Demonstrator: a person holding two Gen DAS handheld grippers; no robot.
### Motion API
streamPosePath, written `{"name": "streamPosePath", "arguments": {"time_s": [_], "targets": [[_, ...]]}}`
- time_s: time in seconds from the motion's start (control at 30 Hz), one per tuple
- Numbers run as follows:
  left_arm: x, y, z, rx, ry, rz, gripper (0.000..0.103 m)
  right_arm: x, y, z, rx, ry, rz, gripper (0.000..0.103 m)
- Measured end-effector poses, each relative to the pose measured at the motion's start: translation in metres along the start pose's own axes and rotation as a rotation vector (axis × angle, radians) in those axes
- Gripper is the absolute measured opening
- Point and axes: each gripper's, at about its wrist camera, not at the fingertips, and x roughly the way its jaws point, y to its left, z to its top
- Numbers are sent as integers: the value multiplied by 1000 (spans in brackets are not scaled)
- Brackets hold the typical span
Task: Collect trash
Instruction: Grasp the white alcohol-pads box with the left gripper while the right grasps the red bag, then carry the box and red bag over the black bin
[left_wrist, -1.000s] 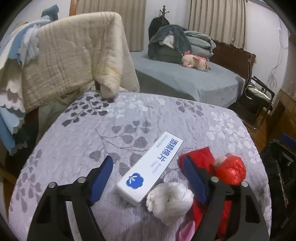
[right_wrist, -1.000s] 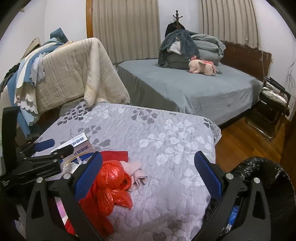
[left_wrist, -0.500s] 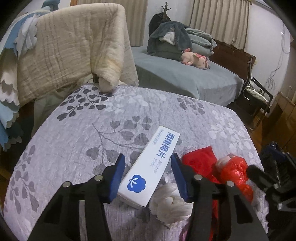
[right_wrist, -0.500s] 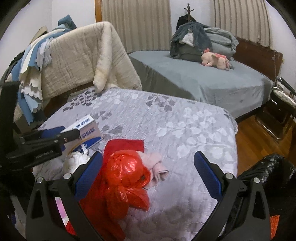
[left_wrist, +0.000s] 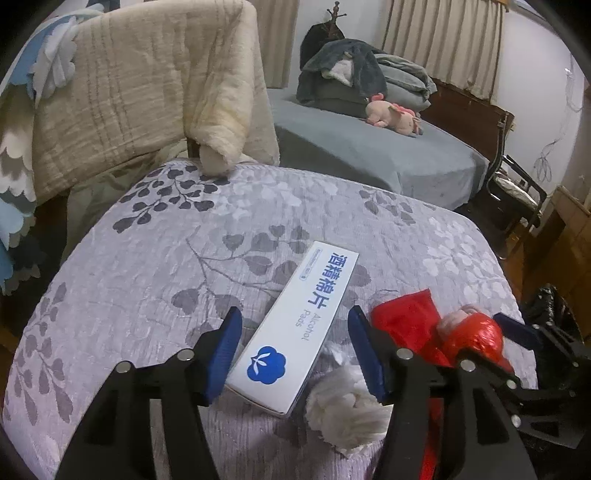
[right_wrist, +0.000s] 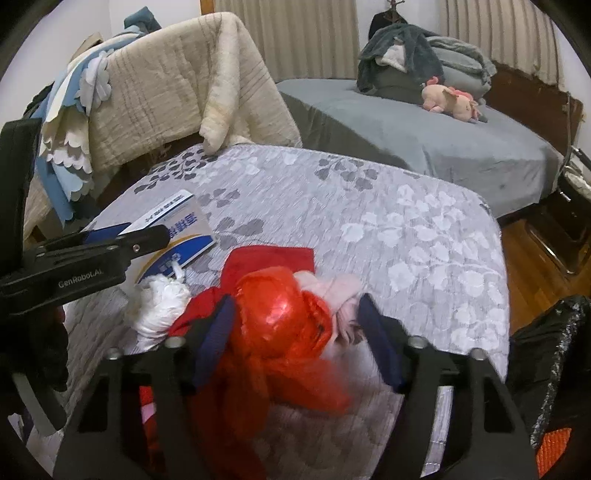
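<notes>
Grey leaf-print quilt carries a stiff alcohol pad box between the opening left tool, gripped across its width, while the right tool closes around a light, crushable red plastic bag.

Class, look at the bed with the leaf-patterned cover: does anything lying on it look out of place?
Yes. A clump of litter sits at its near edge: a white alcohol-pads box, a crumpled white wad, a scrunched red plastic bag and a pink cloth. The rest of the cover is bare.
</notes>
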Motion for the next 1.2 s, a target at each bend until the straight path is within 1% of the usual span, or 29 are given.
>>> {"name": "streamPosePath", "arguments": {"time_s": [0.03, 0.1, 0.13, 0.33, 0.5, 0.8, 1.2], "targets": [[-1, -1, 0, 3, -1, -2, 54, 0, 1, 0, -2, 1, 6, 52], [0, -1, -1, -2, 12, -19, 37, -3, 2, 1, -4, -8, 12, 42], [0, -1, -1, -5, 13, -18, 36, -5, 1, 2, -4, -13, 21, 38], [-10, 1, -1, -36, -17, -9, 34, -17, -2, 7, -1, -41, 34, 36], [-35, 1, 9, -35, -78, 9, 34, -39, -7, 14, 12, -93, 44, 36], [-76, -15, 18, -16, -119, 33, 34, -82, -11, 26, 13, -169, 52, 36], [-120, -54, 12, 8, -144, -10, 34, -139, -21, 23, 32, -223, 31, 36]]}}
